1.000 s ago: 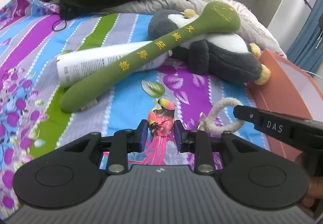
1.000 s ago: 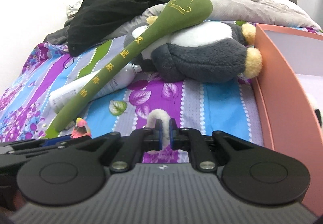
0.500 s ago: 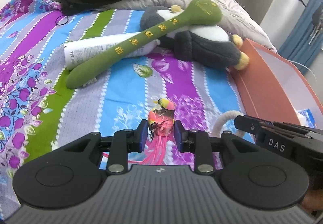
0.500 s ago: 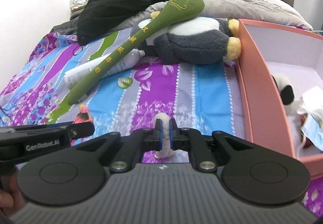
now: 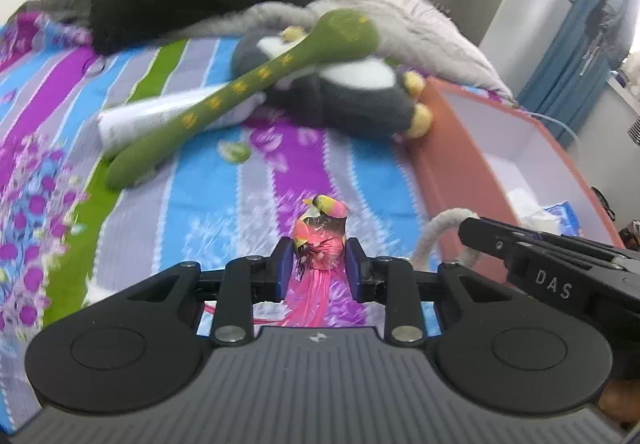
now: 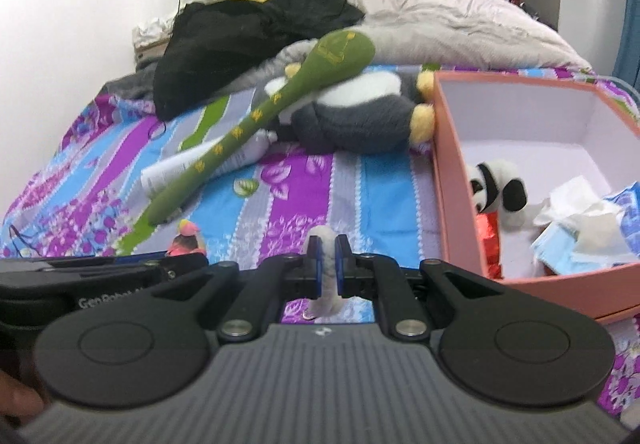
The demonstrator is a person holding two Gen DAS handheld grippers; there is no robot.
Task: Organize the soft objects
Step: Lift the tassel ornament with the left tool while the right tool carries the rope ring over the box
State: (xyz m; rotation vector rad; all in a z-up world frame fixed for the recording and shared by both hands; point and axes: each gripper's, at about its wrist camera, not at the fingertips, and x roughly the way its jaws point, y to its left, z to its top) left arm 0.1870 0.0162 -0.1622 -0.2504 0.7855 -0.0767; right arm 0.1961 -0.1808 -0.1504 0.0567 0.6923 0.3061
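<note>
My left gripper (image 5: pixel 319 264) is shut on a small pink bird toy (image 5: pixel 320 236) with long pink tail feathers, held above the striped bedspread. My right gripper (image 6: pixel 327 264) is shut on a white rope loop (image 6: pixel 326 284); the loop also shows in the left wrist view (image 5: pixel 434 230). A long green plush stick (image 6: pixel 260 119) lies across a grey and white plush animal (image 6: pixel 352 115). The pink box (image 6: pixel 448 179) at the right holds a small panda plush (image 6: pixel 496 191) and tissues.
A white tube (image 5: pixel 160 115) lies under the green stick. A black garment (image 6: pixel 248 31) and a grey quilt (image 6: pixel 460 23) are piled at the head of the bed. Blue packets (image 6: pixel 560 244) lie in the box. A blue curtain (image 5: pixel 580 43) hangs at the right.
Both grippers have pulled back and risen with their toys and turned toward the pink box, whose inside now shows more fully in the right wrist view.
</note>
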